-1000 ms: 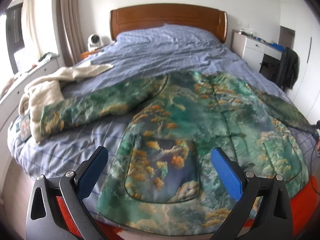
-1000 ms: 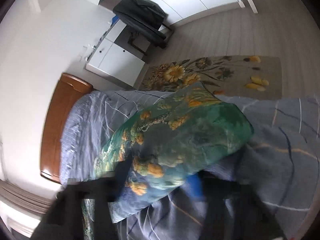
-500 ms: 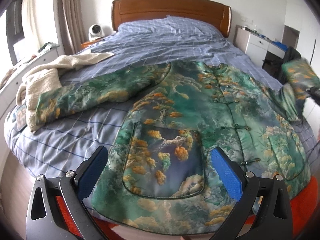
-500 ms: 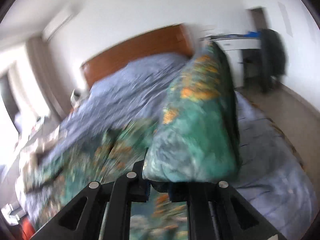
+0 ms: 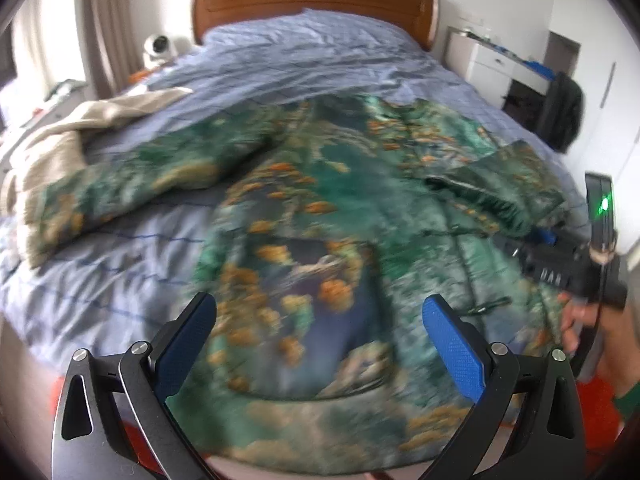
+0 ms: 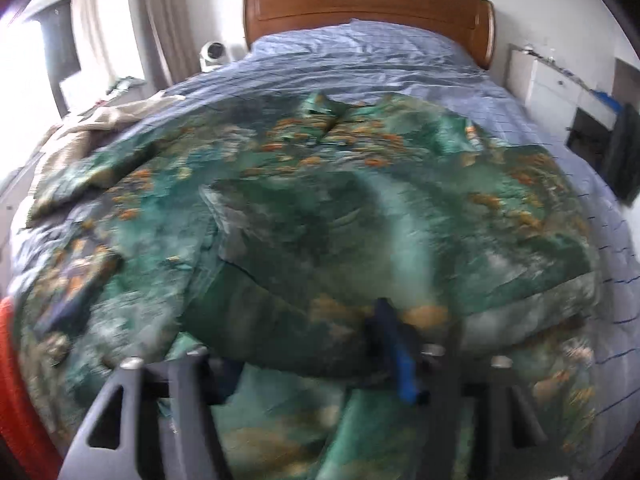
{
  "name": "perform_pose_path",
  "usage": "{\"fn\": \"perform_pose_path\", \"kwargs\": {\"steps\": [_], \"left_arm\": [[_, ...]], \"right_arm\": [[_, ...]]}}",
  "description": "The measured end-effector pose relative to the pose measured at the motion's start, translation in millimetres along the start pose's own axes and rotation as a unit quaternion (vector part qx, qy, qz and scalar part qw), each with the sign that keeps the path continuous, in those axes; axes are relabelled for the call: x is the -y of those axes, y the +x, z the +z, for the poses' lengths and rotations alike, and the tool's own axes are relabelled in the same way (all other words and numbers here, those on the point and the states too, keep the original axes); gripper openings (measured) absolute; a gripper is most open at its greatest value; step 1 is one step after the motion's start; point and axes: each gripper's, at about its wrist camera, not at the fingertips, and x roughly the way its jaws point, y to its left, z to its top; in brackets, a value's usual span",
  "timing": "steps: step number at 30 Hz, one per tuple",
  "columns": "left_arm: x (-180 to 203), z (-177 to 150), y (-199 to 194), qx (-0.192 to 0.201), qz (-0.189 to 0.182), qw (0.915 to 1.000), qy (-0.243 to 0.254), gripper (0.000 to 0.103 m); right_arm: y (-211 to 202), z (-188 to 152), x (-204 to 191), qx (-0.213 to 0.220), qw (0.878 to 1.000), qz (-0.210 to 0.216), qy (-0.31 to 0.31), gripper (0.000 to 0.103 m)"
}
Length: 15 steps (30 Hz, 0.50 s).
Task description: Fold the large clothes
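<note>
Left wrist view: the left gripper (image 5: 320, 336) hangs with its blue fingers (image 5: 450, 350) spread wide and holding nothing, above the hem of the patterned jacket (image 5: 320, 216), which lies flat across the bed (image 5: 320, 48). One sleeve (image 5: 132, 184) runs out toward 9 o'clock, its cuff just beside a cream blanket (image 5: 76, 128). At 3 o'clock the right gripper (image 5: 538, 240) sits over the other sleeve (image 5: 508, 188), which is laid in across the chest. If that sleeve is let go while bunched, it may spring open or drag the front panel askew. The outstretched sleeve could catch the blanket when lifted. Motion blur smears the fabric here, and the hem's lowest edge is cut off behind the gripper.

Right wrist view: the right gripper, at 6 o'clock, appears to have its fingers pinched on the folded sleeve's edge, though blur makes this uncertain. One blue pad shows; the other is hidden under cloth. The sleeve covers the jacket's buttoned front, so whether the layers beneath lie smooth cannot be told. A thick, padded fold may slip from a shallow pinch.
</note>
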Motion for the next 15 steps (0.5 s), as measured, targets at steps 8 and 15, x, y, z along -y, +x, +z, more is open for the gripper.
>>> {"fn": "perform_pose_path", "kwargs": {"steps": [8, 15], "left_arm": [[45.5, 49.1, 67.9, -0.09, -0.197, 0.9752, -0.047, 0.102], [104.9, 72.2, 148.0, -0.147, -0.196, 0.969, -0.032, 0.078]], "right_arm": [[-57.5, -41.2, -7.3, 0.018, 0.999, 0.036, 0.035, 0.066], [-90.7, -73.3, -7.1, 0.023, 0.995, 0.051, 0.078, 0.066]]}}
